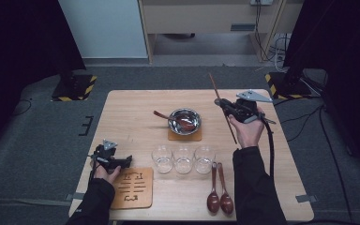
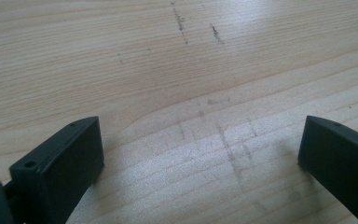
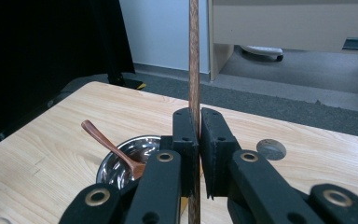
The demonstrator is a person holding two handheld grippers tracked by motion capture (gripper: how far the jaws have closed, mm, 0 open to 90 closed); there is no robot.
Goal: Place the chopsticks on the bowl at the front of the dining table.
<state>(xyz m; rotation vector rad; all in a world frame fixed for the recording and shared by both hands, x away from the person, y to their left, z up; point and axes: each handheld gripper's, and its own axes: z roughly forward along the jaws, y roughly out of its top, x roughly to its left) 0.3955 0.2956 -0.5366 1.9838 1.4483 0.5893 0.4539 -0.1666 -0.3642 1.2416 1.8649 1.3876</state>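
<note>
My right gripper point(image 1: 221, 104) hovers above the table's right half, to the right of the bowl, shut on a thin brown wooden stick point(image 1: 214, 86). In the right gripper view the stick point(image 3: 194, 56) stands upright, pinched between the two jaws of that gripper point(image 3: 199, 135). A steel bowl point(image 1: 198, 123) sits mid-table on a wooden coaster point(image 1: 192, 137), with a wooden spoon point(image 1: 161, 115) leaning in it. My left gripper point(image 1: 124, 161) rests low at the front left. In its own view the left gripper point(image 2: 200, 154) is open, with bare tabletop between the jaws.
Three clear glasses point(image 1: 183, 159) stand in a row in front of the bowl. Two wooden spoons point(image 1: 219, 194) lie side by side at the front right. A carved wooden trivet point(image 1: 133, 187) lies at the front left, beside the left hand. Dark curtains flank the table.
</note>
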